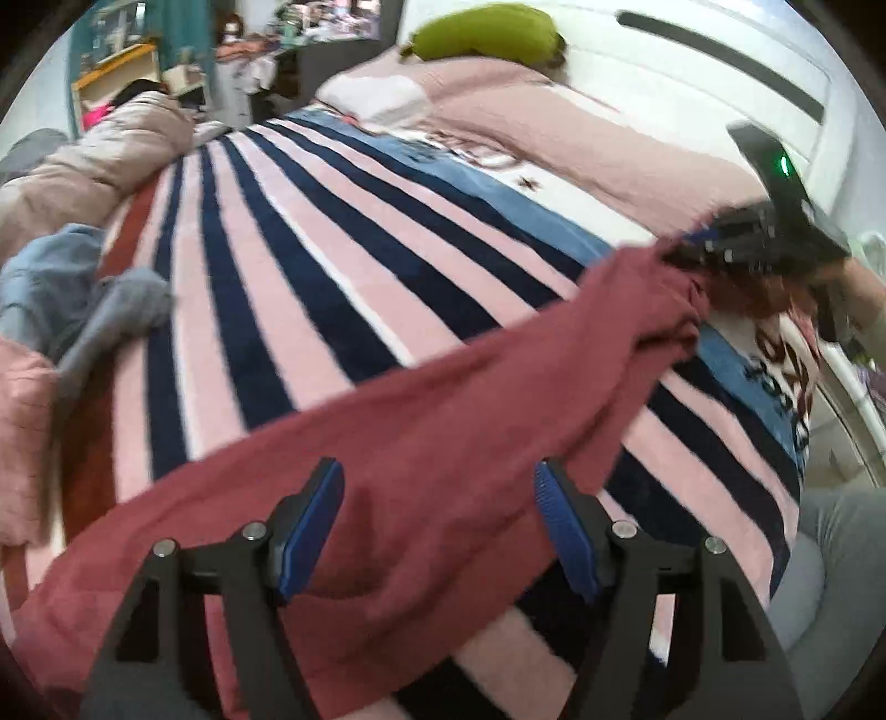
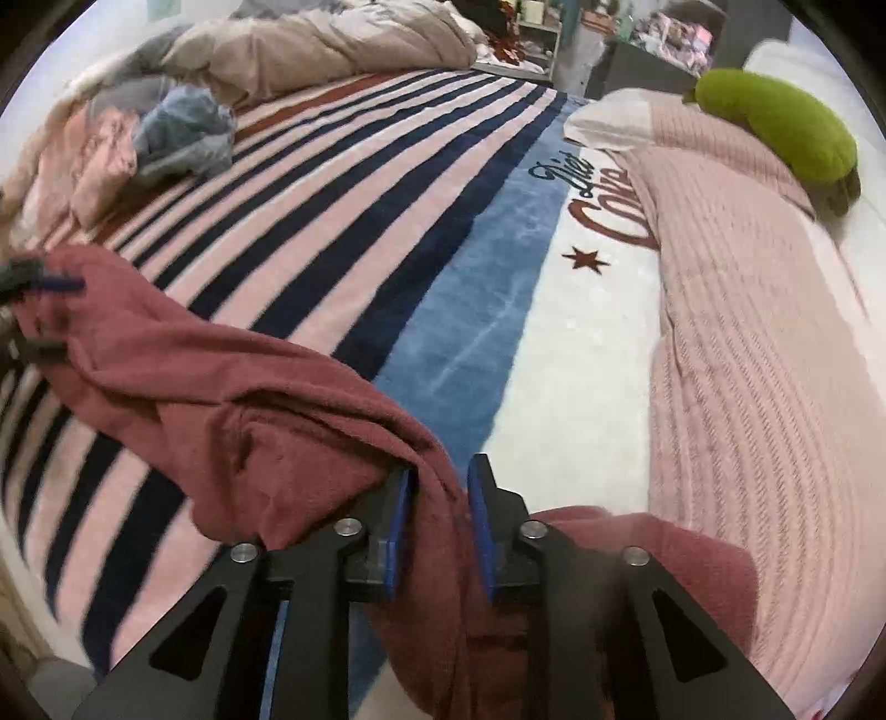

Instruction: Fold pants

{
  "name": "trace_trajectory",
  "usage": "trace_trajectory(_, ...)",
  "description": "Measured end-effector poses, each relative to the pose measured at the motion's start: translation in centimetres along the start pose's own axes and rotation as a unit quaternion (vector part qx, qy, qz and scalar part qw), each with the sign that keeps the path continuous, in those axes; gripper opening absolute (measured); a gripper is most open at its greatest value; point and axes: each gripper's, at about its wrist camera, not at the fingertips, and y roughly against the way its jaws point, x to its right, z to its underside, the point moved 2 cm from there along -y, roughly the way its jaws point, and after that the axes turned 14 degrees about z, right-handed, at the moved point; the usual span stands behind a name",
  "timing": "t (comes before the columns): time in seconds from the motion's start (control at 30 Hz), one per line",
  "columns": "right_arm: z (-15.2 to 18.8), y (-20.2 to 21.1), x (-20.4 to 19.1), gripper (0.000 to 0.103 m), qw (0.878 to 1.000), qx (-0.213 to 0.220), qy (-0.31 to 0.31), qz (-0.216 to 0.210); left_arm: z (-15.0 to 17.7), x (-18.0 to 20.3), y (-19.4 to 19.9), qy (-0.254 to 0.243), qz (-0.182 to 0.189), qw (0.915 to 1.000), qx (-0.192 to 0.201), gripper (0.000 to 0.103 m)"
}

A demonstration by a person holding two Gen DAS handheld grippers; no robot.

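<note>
Dark red pants (image 1: 421, 443) lie stretched across a striped blanket on the bed; they also show in the right wrist view (image 2: 249, 410). My left gripper (image 1: 437, 493) is open, its blue pads wide apart above the cloth. My right gripper (image 2: 437, 487) is shut on a fold of the pants, with cloth bunched between its pads. In the left wrist view the right gripper (image 1: 714, 249) holds the pants' far end at the right. In the right wrist view the left gripper (image 2: 39, 310) is at the far left edge by the other end.
The pink, navy and blue striped blanket (image 2: 387, 221) covers the bed. A pink knitted cover (image 2: 747, 360) and a green pillow (image 2: 775, 127) lie at the right. Crumpled blue and grey clothes (image 2: 177, 138) and a beige duvet (image 2: 332, 50) lie at the far side.
</note>
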Motion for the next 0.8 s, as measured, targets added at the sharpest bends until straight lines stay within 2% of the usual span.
trace_trajectory(0.03, 0.1, 0.4, 0.3, 0.029, 1.000, 0.001, -0.005, -0.001, 0.1, 0.1, -0.7, -0.003, -0.010, 0.9999, -0.011, 0.067)
trace_trajectory(0.1, 0.5, 1.5, 0.6, 0.044, 1.000, 0.006, -0.008, 0.002, 0.4, 0.1, -1.5, -0.005, -0.032, 0.9992, -0.024, 0.067)
trace_trajectory(0.17, 0.9, 2.9, 0.6, 0.046, 1.000, 0.015, -0.010, -0.002, 0.2, -0.3, -2.0, 0.005, -0.029, 0.9992, -0.028, 0.059)
trace_trajectory(0.23, 1.2, 4.2, 0.1, 0.046, 1.000, 0.025, -0.008, -0.010, -0.1, -0.6, -1.7, 0.013, -0.013, 0.9995, -0.026, 0.034)
trace_trajectory(0.27, 1.4, 5.1, -0.3, 0.046, 0.999, 0.035, -0.006, -0.020, -0.2, -0.7, -1.4, 0.016, -0.007, 0.9995, -0.027, 0.027)
trace_trajectory(0.3, 1.5, 5.7, -0.8, 0.046, 0.999, 0.044, -0.003, -0.029, -0.3, -0.7, -1.3, 0.018, -0.006, 0.9994, -0.028, 0.012)
trace_trajectory(0.33, 1.5, 6.3, -1.4, 0.046, 0.998, 0.053, 0.001, -0.040, -0.4, -0.9, -1.1, 0.019, -0.008, 0.9994, -0.028, 0.007)
trace_trajectory(0.4, 1.6, 7.2, -2.9, 0.046, 0.996, 0.069, 0.015, -0.063, -0.6, -1.0, -0.9, 0.023, -0.009, 0.9993, -0.026, 0.004)
trace_trajectory(0.57, 2.1, 5.4, -7.7, 0.046, 0.991, 0.061, 0.072, -0.094, -1.3, -1.3, -0.7, 0.022, -0.027, 0.9993, -0.015, 0.002)
trace_trajectory(0.63, 2.2, 4.7, -9.2, 0.045, 0.990, 0.070, 0.090, -0.082, -1.7, -1.6, -0.4, 0.023, -0.036, 0.9990, -0.006, 0.002)
trace_trajectory(0.73, 1.7, 3.5, -10.7, 0.046, 0.989, 0.092, 0.111, -0.043, -2.8, -2.3, 0.1, 0.017, -0.076, 0.9970, 0.007, 0.001)
trace_trajectory(0.8, 1.5, 2.7, -11.2, 0.043, 0.987, 0.095, 0.124, -0.022, -3.7, -2.9, 0.0, 0.021, -0.077, 0.9967, 0.015, 0.001)
